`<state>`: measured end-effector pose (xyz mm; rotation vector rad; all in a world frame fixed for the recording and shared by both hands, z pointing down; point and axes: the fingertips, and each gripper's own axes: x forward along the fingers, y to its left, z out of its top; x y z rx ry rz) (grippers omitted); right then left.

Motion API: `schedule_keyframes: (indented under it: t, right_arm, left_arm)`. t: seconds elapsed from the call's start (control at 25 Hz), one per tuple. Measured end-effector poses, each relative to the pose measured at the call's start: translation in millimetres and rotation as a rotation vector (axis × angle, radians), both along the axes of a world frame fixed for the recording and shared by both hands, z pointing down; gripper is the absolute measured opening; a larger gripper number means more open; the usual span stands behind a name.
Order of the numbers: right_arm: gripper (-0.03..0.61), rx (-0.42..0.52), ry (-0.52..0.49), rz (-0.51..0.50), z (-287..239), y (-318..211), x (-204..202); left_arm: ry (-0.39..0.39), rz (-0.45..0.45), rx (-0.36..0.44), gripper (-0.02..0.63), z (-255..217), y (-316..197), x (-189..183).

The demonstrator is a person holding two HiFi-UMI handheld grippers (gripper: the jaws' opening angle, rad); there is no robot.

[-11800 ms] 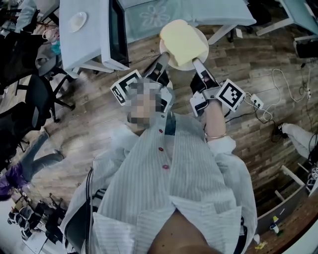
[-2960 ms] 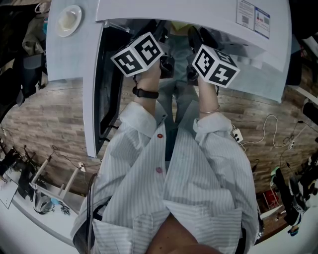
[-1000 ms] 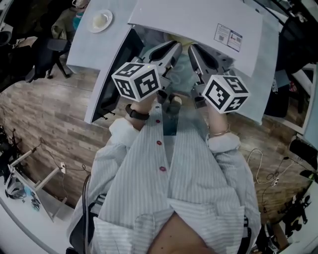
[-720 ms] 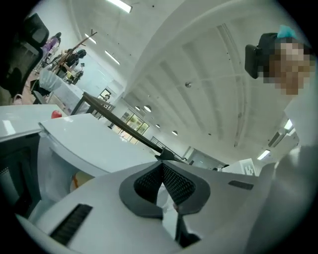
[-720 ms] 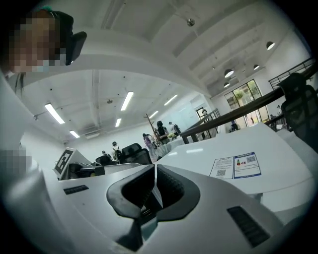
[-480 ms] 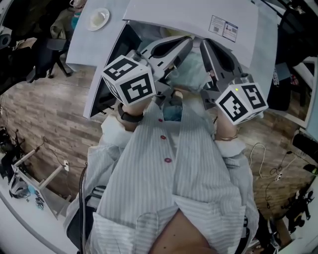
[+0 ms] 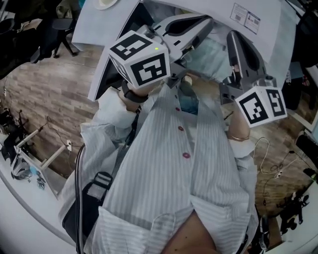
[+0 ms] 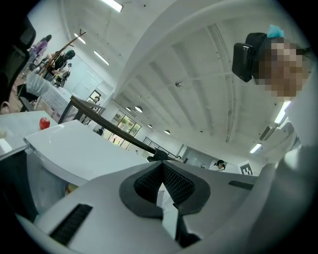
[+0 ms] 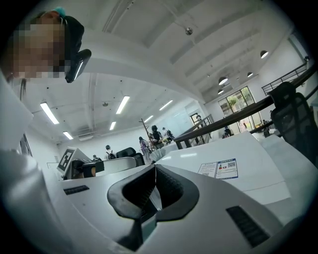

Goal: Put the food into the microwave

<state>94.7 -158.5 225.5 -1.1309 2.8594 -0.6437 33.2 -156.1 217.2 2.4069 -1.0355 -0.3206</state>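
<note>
The white microwave (image 7: 258, 22) stands at the top of the head view, its door (image 7: 112, 54) swung open to the left. Its cavity is hidden behind the grippers, and no food shows in any view. My left gripper (image 7: 207, 21) is raised level in front of the person's chest, shut and empty. My right gripper (image 7: 233, 35) is beside it, also shut with nothing held. In the left gripper view the pads (image 8: 171, 186) meet above the microwave's top (image 8: 74, 149). The right gripper view shows closed pads (image 9: 164, 191) and the labelled top (image 9: 223, 168).
A small white plate (image 7: 105, 3) lies on the table left of the microwave. A red object (image 8: 44, 123) sits on a far table. Chairs (image 7: 49, 34) and a wooden floor (image 7: 44, 94) lie at the left, cables (image 7: 271, 166) at the right. People stand in the background (image 9: 151, 134).
Both grippers have drawn back from the microwave opening and risen toward the person's chest. Their jaws have closed, with nothing between them.
</note>
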Motion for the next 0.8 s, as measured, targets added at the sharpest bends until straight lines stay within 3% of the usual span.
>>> schedule_keyframes:
  t: [0.24,0.8]
  right_arm:
    - [0.034,0.0,0.007,0.016,1,8,3]
    - [0.034,0.003,-0.015,0.045,0,14,14]
  left_arm:
    - [-0.059,0.079,-0.001,0.008,2,4,11]
    - [-0.085,0.112,-0.02,0.009,11,9,20]
